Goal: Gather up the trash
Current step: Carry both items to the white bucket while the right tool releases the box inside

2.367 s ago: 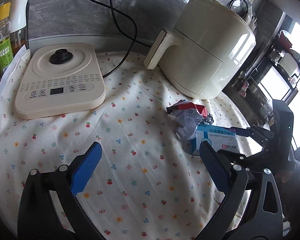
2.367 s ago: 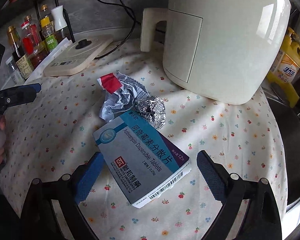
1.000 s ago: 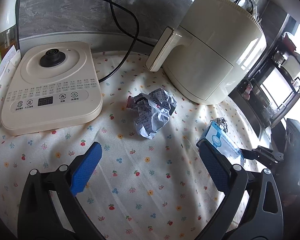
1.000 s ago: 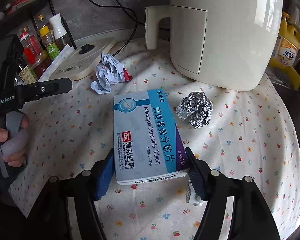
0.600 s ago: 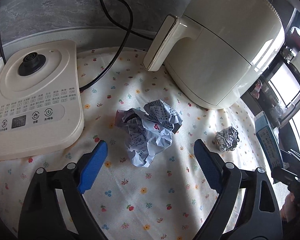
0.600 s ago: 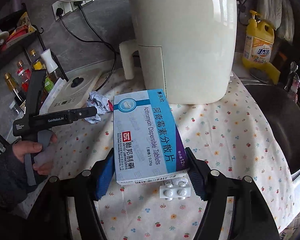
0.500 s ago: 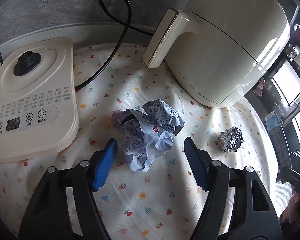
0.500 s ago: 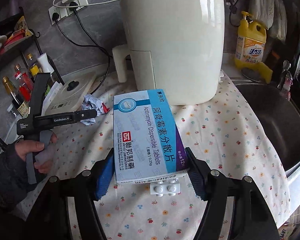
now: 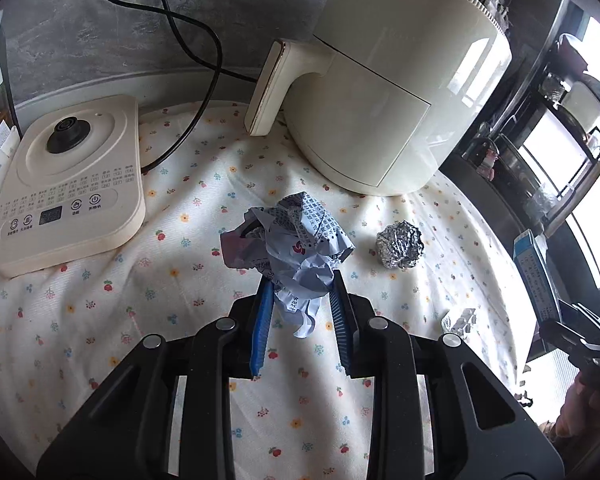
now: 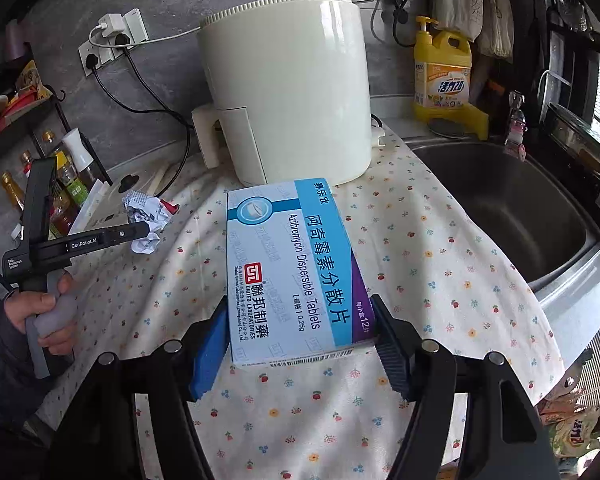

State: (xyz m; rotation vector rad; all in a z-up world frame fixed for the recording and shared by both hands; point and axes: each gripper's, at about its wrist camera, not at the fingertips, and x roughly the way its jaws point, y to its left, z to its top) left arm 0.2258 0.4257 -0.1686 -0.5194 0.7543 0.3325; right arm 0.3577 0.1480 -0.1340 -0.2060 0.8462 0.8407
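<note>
1. Left gripper (image 9: 300, 304): jaws drawn in on the lower part of the crumpled paper wad (image 9: 290, 248), blue pad on one side, black ribbed pad on the other. Wad sits on the floral cloth (image 9: 160, 292); whether it is lifted clear of the cloth cannot be told from this angle.
2. Right gripper (image 10: 296, 340): pinching the near end of the tablet box (image 10: 292, 268), held above the cloth, printed face up, long axis pointing away from the camera.
3. Left wrist view, right of the wad: blister strip (image 9: 458, 319) lying flat on the cloth; beyond it the foil ball (image 9: 400, 244), apart from the wad.
4. Kettle base (image 9: 66, 184): on the cloth to the wad's left, near but not touching.
5. Air fryer (image 9: 384, 92): upright behind the wad and foil ball, handle toward the kettle base.
6. Right wrist view, far right: sink (image 10: 512, 208) beside the cloth edge; yellow detergent bottle (image 10: 444, 76) behind it on the counter.
7. Black cable (image 9: 196, 60) runs along the wall down to the kettle base.
</note>
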